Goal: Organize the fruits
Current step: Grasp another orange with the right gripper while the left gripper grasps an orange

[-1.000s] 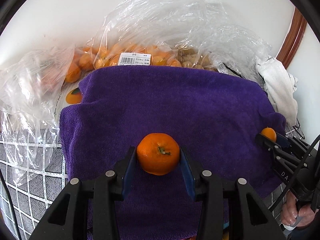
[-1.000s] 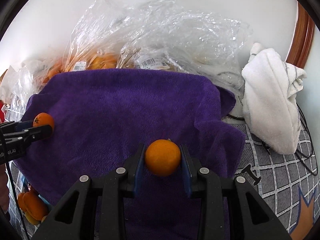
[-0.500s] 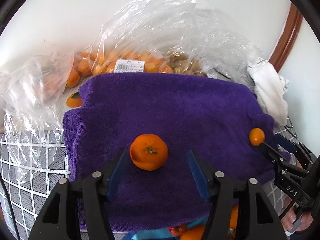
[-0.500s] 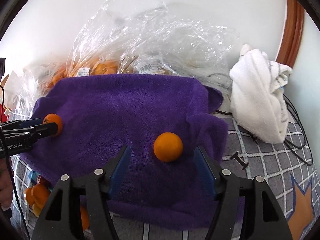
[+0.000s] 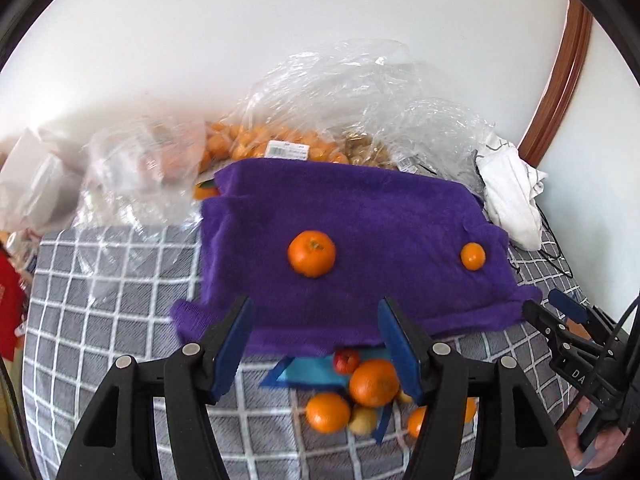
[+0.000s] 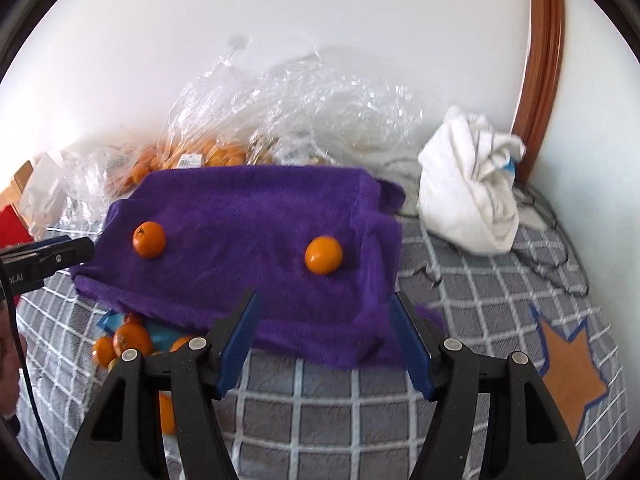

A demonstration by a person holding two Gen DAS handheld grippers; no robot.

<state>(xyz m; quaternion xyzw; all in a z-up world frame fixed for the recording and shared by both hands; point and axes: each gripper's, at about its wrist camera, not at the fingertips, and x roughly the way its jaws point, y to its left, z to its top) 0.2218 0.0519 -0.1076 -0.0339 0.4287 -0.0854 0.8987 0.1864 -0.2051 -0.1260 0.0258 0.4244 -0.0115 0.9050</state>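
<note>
Both jaws half open, empty. Two mandarins resting apart on purple towel: light, round, soft-skinned, roll-prone; best gripped across widest middle, gently

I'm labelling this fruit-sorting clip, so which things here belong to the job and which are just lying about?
Part of the job:
- two oranges, one and another, lying on the purple towel
- loose fruit pile in front of the towel
- bagged oranges behind it
- left gripper and right gripper, both open and empty

Lying about:
- white cloth bundle
- star patch
- empty plastic wrap
</note>
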